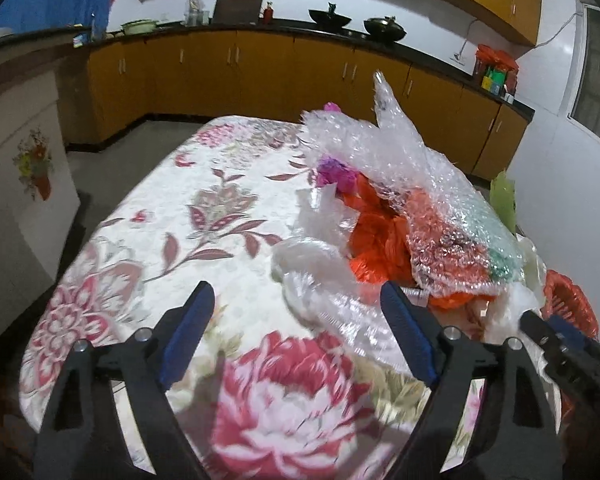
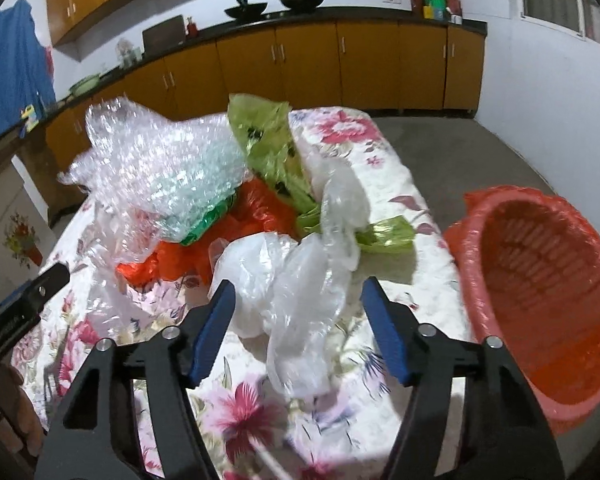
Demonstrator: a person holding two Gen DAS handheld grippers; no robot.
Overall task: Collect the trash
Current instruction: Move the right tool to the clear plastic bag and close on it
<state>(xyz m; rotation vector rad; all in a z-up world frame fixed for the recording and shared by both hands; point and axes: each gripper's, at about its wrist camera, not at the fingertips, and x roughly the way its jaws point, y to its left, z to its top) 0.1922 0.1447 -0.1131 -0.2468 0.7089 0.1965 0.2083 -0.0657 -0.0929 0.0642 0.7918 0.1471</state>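
On the flowered tablecloth [image 1: 220,184], from left to right:

1. Left gripper [image 1: 300,336]. Jaws spread wide, grasping nothing. It hovers over bare cloth, with the near edge of the clear plastic just inside its right finger.

2. Bubble wrap [image 2: 160,160]. A large crumpled sheet heaped on top of the pile, toward the table's left side in the right wrist view. One corner stands up; the long axis appears to run from that raised corner down toward the near right.

3. Orange bag [image 2: 260,208]. Crushed beneath the bubble wrap, partly hidden.

4. Green bag [image 2: 264,136]. Behind the pile, standing half upright, with a twisted tail trailing to the right along the cloth.

5. Clear plastic bag [image 2: 296,292]. A loose wad nearest the grippers; its long axis runs roughly from the near end between the right gripper's fingers away toward the green bag.

6. Right gripper [image 2: 298,332]. Jaws released and wide apart, straddling the near end of the clear plastic bag; nothing pinched.

7. Red basket [image 2: 540,292]. Lined with an orange bag, at the table's right edge, mouth tilted toward the camera, apparently holding nothing.

Step in hand, as judged: reaching for the first piece. The next move calls for closing the right gripper on the clear plastic bag, then carrying it rightward into the basket.
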